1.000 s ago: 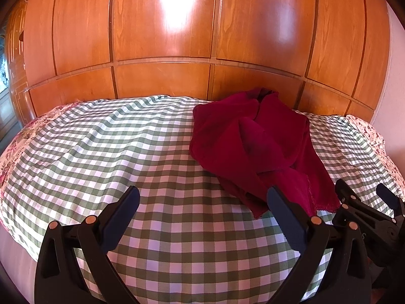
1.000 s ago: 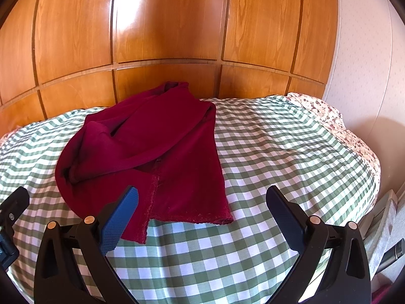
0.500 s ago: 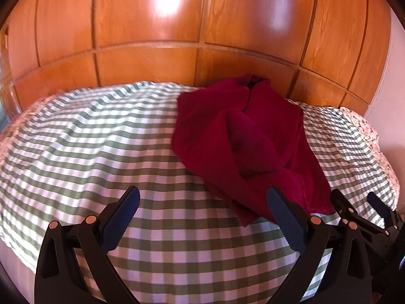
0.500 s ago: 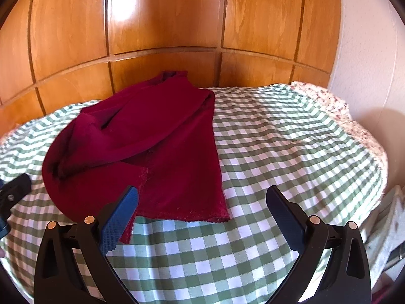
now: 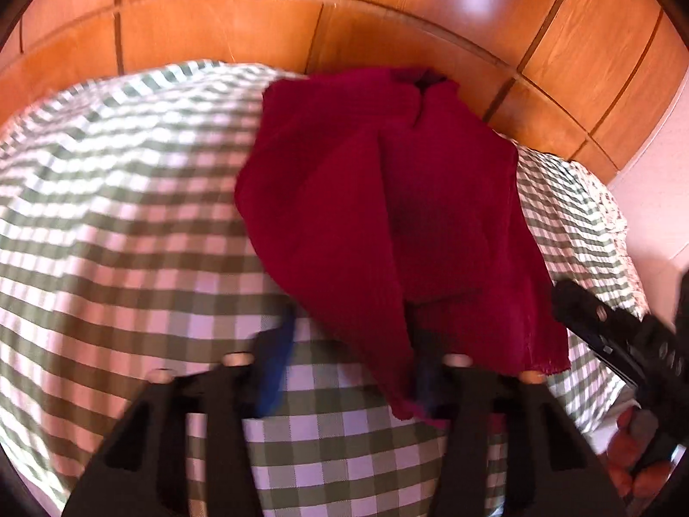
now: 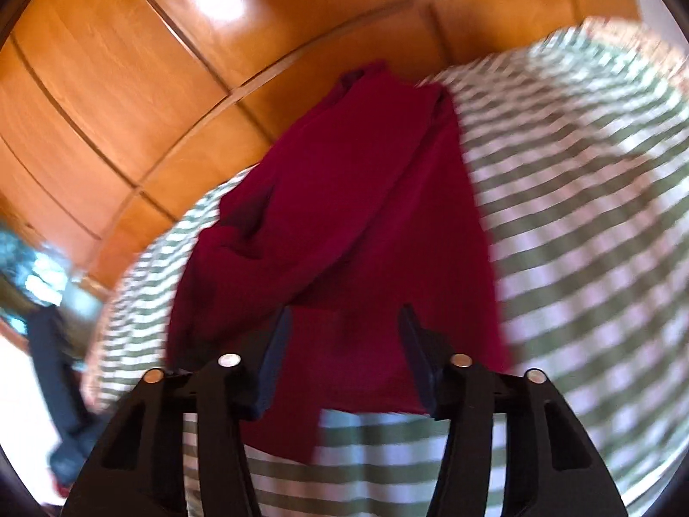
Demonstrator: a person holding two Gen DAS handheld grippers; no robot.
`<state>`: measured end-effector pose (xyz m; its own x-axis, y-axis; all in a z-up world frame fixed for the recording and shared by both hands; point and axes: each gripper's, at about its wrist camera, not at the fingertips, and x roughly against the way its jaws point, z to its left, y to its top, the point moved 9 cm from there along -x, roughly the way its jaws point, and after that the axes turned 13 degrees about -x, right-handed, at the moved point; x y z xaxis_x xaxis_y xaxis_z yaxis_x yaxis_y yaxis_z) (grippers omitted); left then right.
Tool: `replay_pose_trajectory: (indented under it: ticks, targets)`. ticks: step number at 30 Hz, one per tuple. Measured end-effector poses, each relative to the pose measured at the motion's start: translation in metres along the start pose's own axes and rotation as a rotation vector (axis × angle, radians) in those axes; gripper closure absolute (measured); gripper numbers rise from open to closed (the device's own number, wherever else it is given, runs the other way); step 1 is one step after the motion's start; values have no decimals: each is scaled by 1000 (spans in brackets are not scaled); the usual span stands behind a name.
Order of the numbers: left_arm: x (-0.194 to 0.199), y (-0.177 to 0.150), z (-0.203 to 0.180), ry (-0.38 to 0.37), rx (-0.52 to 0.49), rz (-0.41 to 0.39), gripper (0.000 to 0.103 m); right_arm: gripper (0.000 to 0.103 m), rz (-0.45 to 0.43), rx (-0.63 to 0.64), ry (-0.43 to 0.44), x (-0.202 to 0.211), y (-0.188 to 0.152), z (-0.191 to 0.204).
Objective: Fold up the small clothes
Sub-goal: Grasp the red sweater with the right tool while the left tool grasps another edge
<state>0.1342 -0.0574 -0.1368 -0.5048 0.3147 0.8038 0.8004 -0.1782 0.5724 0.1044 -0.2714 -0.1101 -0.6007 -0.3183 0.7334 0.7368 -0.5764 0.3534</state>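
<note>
Both grippers, left gripper (image 5: 344, 366) and right gripper (image 6: 340, 353), have advanced and narrowed, still unclosed, over the garment (image 6: 344, 224) hem at lower centre; grasp imminent; folding not begun.

A crumpled dark red garment (image 5: 387, 215) lies on a bed (image 5: 129, 224) covered in green-and-white gingham, toward its twelve o'clock edge.

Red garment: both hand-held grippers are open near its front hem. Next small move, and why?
Probably lower both and close on the near hem corners. The red garment lies crumpled on the checked bedcover, unfolded. The right hand-held gripper is open over the hem, and the left hand-held gripper is open at the near corner, neither pinching cloth yet. Blur hides exact contact.
</note>
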Motion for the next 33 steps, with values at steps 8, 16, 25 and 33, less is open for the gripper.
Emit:
replay_pose_trajectory:
  ticks: [8,16,25,33]
  targets:
    - [38,23,23,-79,-7,-102,99,67,157,-91,113,-58,4,33]
    - [87,81,139,170,22,-212,99,96,57,87,56,-52,38,55]
    - [71,147,252,473,96,-172,94,96,-291,218,-368,39,170,-25]
    - [69,147,234,425,165,-243,42,52,-366,137,-696,42,264,-105]
